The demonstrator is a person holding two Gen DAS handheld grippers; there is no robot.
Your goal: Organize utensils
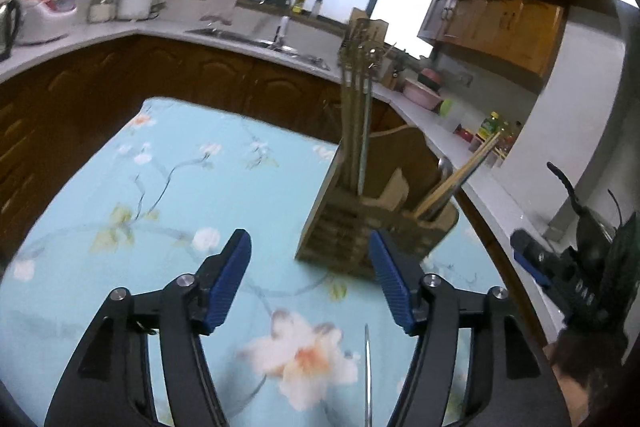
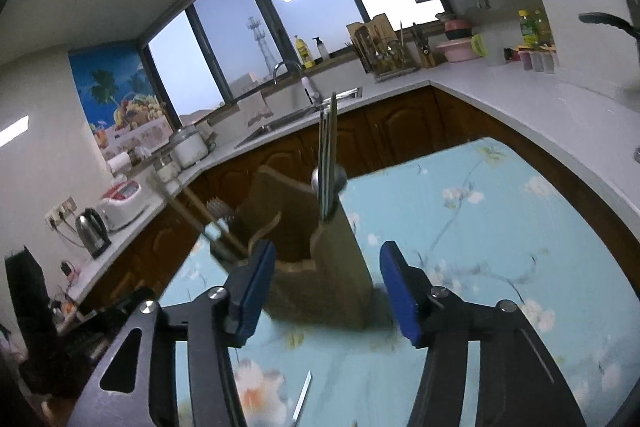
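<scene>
Tongs of both grippers are seen spread wide and empty: left gripper and right gripper are each held above the floral tablecloth, neither touching anything. Nearest of the task items, a thin metal utensil is noted lying flat on the cloth, just below the left gripper's jaws and to its right side; only a short stretch of it is shown, so its type cannot be told. It is also caught at the bottom of the right wrist view. Farther on, a wooden utensil holder is found upright on the cloth, with chopsticks standing in its left compartment and more chopsticks plus a spoon leaning in the right one. Beyond it, the counter with sink is observed. Judged risk: the loose utensil is slim and flat on soft cloth, so a pinch may slip off it or gather fabric. A second risk is judged at insertion: the holder looks light and top-heavy, and a sideways knock could tip it or spill the leaning sticks.
</scene>
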